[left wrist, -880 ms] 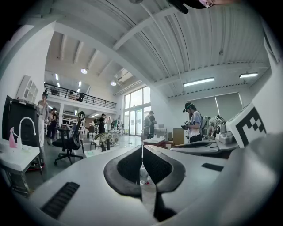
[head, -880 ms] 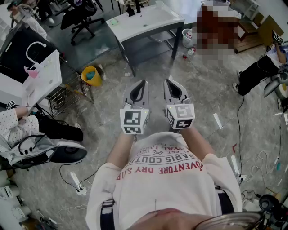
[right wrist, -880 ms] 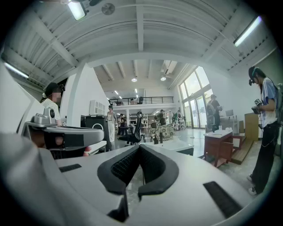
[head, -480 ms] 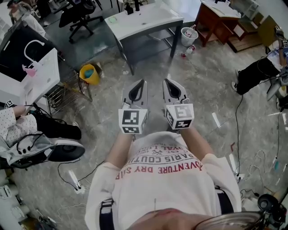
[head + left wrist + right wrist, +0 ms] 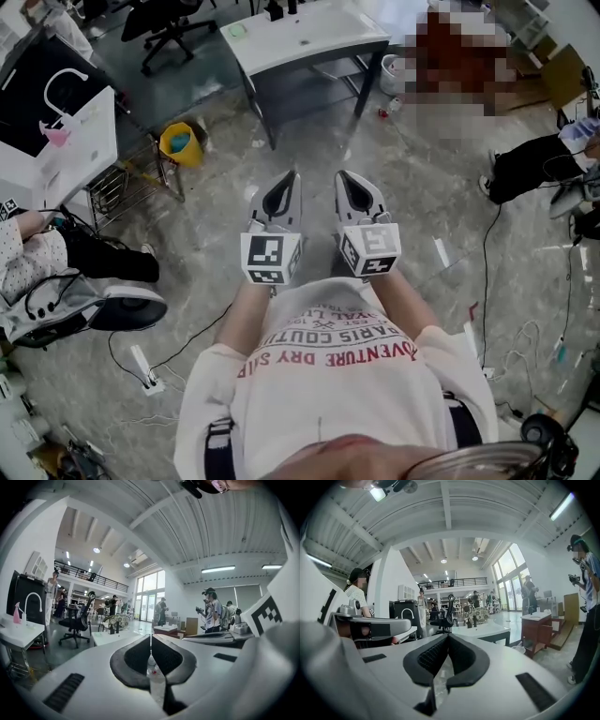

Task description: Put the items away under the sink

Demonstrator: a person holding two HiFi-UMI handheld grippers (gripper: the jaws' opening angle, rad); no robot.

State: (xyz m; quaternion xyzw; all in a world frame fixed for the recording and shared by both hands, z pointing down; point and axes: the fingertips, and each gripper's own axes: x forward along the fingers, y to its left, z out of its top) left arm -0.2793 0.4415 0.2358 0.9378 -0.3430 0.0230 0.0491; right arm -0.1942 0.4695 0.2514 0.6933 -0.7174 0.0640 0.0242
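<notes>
Our left claw (image 5: 289, 176) and right claw (image 5: 343, 176) are both closed on nothing, side by side in front of our chest above the floor. The white sink stand (image 5: 309, 37) stands well ahead, dark bottles (image 5: 273, 11) on its surface.

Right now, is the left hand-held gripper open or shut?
Shut and empty. In the left gripper view the left hand-held gripper has its jaws meeting at the tips, with nothing held between.
</notes>
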